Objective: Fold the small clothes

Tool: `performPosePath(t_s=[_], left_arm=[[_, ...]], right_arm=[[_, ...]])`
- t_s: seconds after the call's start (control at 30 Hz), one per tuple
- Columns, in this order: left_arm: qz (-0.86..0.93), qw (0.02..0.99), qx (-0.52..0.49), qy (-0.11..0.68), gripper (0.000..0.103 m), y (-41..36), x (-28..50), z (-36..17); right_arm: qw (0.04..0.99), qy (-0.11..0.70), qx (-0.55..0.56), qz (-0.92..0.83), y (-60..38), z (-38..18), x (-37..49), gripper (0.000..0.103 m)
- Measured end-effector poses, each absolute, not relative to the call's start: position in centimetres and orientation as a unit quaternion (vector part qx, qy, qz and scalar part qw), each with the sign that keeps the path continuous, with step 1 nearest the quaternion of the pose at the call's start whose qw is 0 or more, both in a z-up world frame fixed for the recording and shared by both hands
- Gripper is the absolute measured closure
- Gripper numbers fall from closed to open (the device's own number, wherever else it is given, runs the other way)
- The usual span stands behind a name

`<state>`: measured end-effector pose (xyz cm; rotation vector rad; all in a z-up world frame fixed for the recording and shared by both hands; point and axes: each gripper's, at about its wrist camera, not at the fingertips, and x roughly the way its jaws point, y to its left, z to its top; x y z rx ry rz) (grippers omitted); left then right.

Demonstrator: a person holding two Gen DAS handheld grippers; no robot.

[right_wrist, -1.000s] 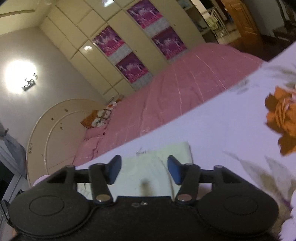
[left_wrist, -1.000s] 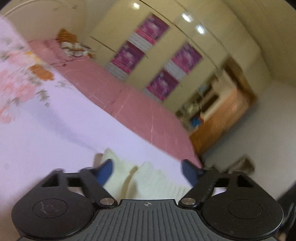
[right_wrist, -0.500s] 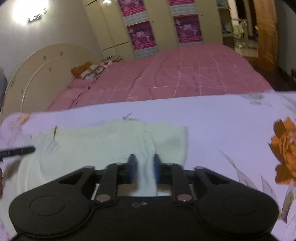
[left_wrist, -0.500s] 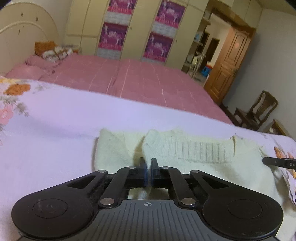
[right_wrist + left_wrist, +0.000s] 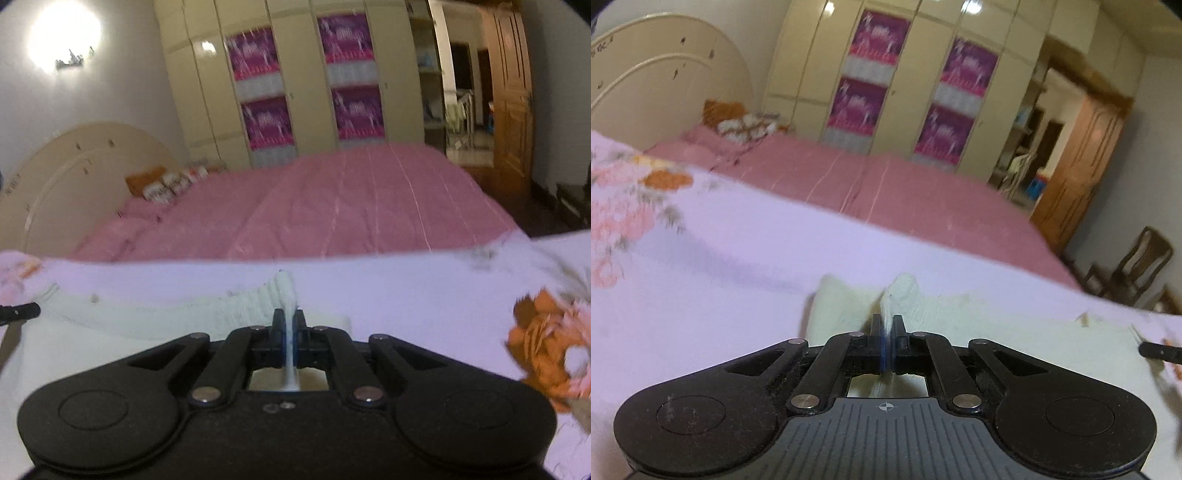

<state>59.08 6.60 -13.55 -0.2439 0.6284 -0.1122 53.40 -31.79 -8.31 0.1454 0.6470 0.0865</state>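
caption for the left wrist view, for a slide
Left gripper shut on a pinched ridge of the pale knit garment lying on the floral sheet.

Dim warm indoor light, a wall lamp [image 5: 63,35] glaring at ten o'clock, motion blur throughout, fisheye corners vignetted black.

Two low close views along each gripper's fingers, both toward the wardrobe [image 5: 905,92] and sharing the bed [image 5: 332,206].

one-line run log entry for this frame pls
phase: grasp done | left claw: shut on pale knit sweater | right claw: shut on its ribbed edge | sweater on floral sheet | fold: not yet
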Motion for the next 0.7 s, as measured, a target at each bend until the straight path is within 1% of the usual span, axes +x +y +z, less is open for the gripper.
performPosePath(t_s=[0.1,0.13,0.17,0.2,0.23,0.27,0.3,0.43,0.5,0.57,0.6,0.7], left_arm=[[-0.057,0.94,-0.127,0.313,0.098,6.5,59.2,-13.4],[-0.052,0.94,-0.129,0.313,0.091,6.7,58.9,-13.0],[-0.039,0.942,-0.124,0.308,0.069,6.7,58.9,-12.5],[-0.024,0.949,-0.112,0.293,0.052,6.6,58.4,-11.8],[-0.018,0.96,-0.095,0.264,0.024,6.0,57.5,-10.9],[-0.028,0.967,-0.078,0.242,0.021,4.9,56.8,-10.2],[-0.052,0.967,-0.067,0.241,0.021,3.5,56.8,-9.8],[-0.134,0.95,-0.028,0.281,0.021,-3.1,57.7,-10.0],[-0.144,0.946,-0.016,0.29,0.021,-4.6,57.9,-10.7],[-0.124,0.942,0.006,0.311,0.021,-4.5,58.0,-11.8],[-0.111,0.944,0.014,0.309,0.021,-3.7,57.8,-12.2],[-0.06,0.952,-0.005,0.299,0.021,0.7,56.9,-12.1]], right_arm=[[0.94,0.332,0.07,0.033,-32.0,-9.5,53.8,0.1],[0.939,0.333,0.075,0.034,-32.1,-9.5,53.8,0.099],[0.939,0.333,0.079,0.032,-32.1,-9.2,53.6,0.097],[0.942,0.328,0.072,0.021,-31.9,-8.6,53.2,0.084],[0.949,0.31,0.051,0.013,-31.2,-7.8,52.6,0.075],[0.956,0.292,0.034,0.022,-30.5,-7.2,52.0,0.074],[0.958,0.284,0.026,0.044,-29.3,-6.7,51.9,0.074],[0.946,0.306,0.011,0.108,-23.8,-7.5,53.3,0.075],[0.94,0.318,0.006,0.126,-21.4,-8.2,53.9,0.075],[0.937,0.324,-0.021,0.129,-20.4,-8.8,54.0,0.071],[0.937,0.322,-0.043,0.127,-20.6,-9.2,54.0,0.071],[0.946,0.311,-0.053,0.068,-24.0,-9.1,53.7,0.071]])
